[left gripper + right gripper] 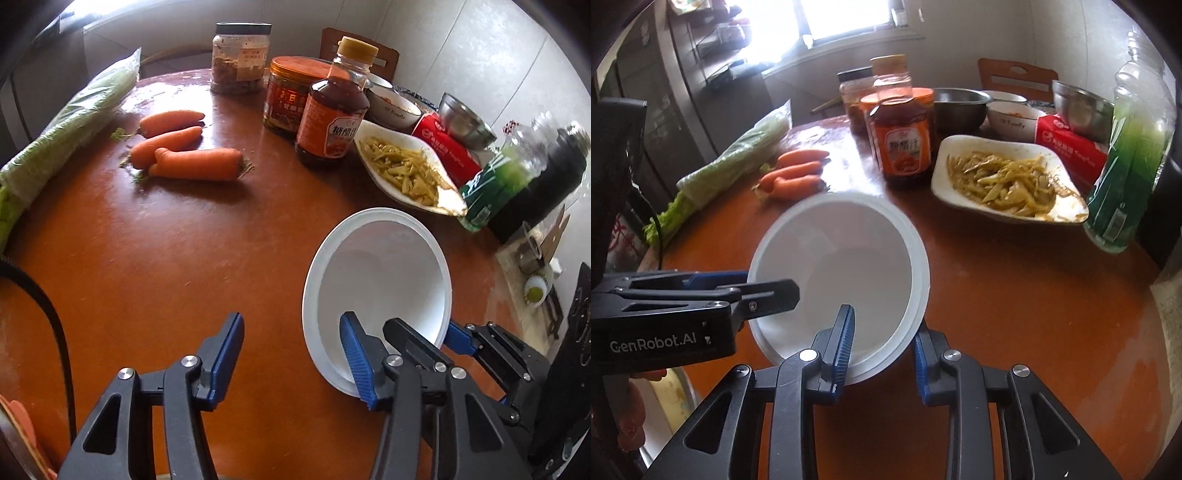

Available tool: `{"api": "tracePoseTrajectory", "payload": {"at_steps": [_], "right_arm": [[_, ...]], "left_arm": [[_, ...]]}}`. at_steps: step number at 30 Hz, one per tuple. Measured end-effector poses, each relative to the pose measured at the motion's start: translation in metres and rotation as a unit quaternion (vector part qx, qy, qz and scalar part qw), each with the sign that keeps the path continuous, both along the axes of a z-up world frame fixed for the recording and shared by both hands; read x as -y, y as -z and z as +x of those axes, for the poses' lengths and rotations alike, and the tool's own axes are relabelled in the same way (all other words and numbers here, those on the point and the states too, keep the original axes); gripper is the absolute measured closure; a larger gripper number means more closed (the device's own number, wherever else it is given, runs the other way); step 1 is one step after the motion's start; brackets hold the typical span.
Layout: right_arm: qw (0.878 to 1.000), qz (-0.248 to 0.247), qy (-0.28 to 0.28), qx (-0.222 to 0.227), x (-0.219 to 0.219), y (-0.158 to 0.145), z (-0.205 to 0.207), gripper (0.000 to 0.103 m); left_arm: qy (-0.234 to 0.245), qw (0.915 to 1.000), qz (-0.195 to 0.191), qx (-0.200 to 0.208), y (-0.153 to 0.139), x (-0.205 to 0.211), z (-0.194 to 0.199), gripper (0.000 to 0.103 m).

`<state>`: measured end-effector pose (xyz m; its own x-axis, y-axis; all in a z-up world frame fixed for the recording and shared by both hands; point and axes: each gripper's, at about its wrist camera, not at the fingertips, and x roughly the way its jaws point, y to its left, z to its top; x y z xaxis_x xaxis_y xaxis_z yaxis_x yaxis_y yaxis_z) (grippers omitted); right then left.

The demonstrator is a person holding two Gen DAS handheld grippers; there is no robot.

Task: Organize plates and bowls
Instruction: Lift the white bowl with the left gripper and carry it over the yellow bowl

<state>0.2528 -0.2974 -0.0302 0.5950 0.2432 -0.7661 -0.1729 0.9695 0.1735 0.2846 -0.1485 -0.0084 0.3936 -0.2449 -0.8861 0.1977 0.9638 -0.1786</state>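
A white plastic bowl [384, 273] [849, 258] is tipped up over the round brown table [155, 258] [1034, 302]. My right gripper [882, 347] [417, 326] is shut on its near rim, one pad inside and one against the outer wall. My left gripper [291, 354] [768, 284] is open and straddles the bowl's left rim; its right finger is inside the bowl and its left finger is well clear of the wall. Behind are an oblong white plate [402, 166] [1008, 177] of shredded vegetables, a white ceramic bowl [393, 107] [1012, 118] and a steel bowl [465, 118] [1078, 103].
Three carrots [184, 147] [794, 173] and bagged celery [66, 129] [738, 158] lie at the left. A sauce bottle [332, 110] [901, 140], jars [240, 59], a red tissue pack [450, 147] [1071, 144] and a green bottle [498, 177] [1126, 155] crowd the back and right.
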Motion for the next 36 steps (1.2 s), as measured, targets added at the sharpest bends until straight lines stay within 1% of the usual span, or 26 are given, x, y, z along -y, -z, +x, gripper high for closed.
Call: {"api": "tracePoseTrajectory", "payload": {"at_steps": [1, 2, 5, 7, 9, 12, 14, 17, 25, 28, 29, 30, 32, 36], "right_arm": [[1.000, 0.000, -0.002, 0.000, -0.003, -0.001, -0.003, 0.072], [1.000, 0.001, -0.004, 0.003, -0.006, -0.002, -0.008, 0.072], [1.000, 0.011, -0.011, 0.004, -0.014, -0.005, -0.018, 0.072], [1.000, 0.014, -0.014, 0.005, -0.017, -0.007, -0.023, 0.072], [1.000, 0.014, -0.016, 0.006, -0.022, -0.010, -0.030, 0.072], [1.000, 0.025, -0.015, 0.010, -0.024, -0.017, -0.040, 0.072], [0.999, 0.031, -0.016, 0.012, -0.026, -0.020, -0.043, 0.071], [1.000, 0.024, -0.009, 0.015, -0.027, -0.023, -0.045, 0.071], [1.000, 0.024, 0.017, 0.009, -0.013, -0.018, -0.042, 0.071], [0.999, 0.040, 0.010, 0.016, -0.008, -0.016, -0.041, 0.071], [0.999, 0.045, 0.008, 0.017, -0.008, -0.016, -0.041, 0.071], [0.999, 0.047, 0.007, 0.017, -0.008, -0.015, -0.041, 0.071], [0.999, 0.042, 0.006, 0.015, -0.009, -0.013, -0.040, 0.073], [0.999, 0.029, 0.007, 0.018, -0.012, -0.013, -0.042, 0.073]], "left_arm": [[-0.002, 1.0000, 0.006, 0.001, 0.000, -0.002, -0.003, 0.049], [-0.003, 1.0000, 0.003, -0.002, 0.001, -0.006, -0.007, 0.049], [-0.003, 0.9999, -0.004, -0.012, 0.003, -0.013, -0.012, 0.054], [-0.002, 0.9999, 0.004, -0.013, 0.004, -0.017, -0.016, 0.054], [-0.002, 0.9999, 0.002, -0.014, 0.005, -0.020, -0.020, 0.059], [0.001, 0.9999, 0.001, -0.012, 0.004, -0.021, -0.023, 0.062], [0.007, 0.9999, 0.002, -0.009, 0.003, -0.019, -0.025, 0.063], [0.012, 0.9998, 0.002, -0.012, 0.006, -0.016, -0.025, 0.063], [0.023, 0.9995, 0.003, -0.020, 0.014, -0.006, -0.021, 0.063], [0.031, 0.9993, 0.003, -0.019, 0.015, -0.003, -0.020, 0.068], [0.033, 0.9993, 0.001, -0.020, 0.015, -0.002, -0.019, 0.071], [0.035, 0.9991, -0.003, -0.023, 0.017, -0.001, -0.018, 0.076], [0.041, 0.9987, -0.009, -0.028, 0.020, 0.001, -0.018, 0.081], [0.044, 0.9988, -0.008, -0.017, 0.018, 0.003, -0.022, 0.081]]}}
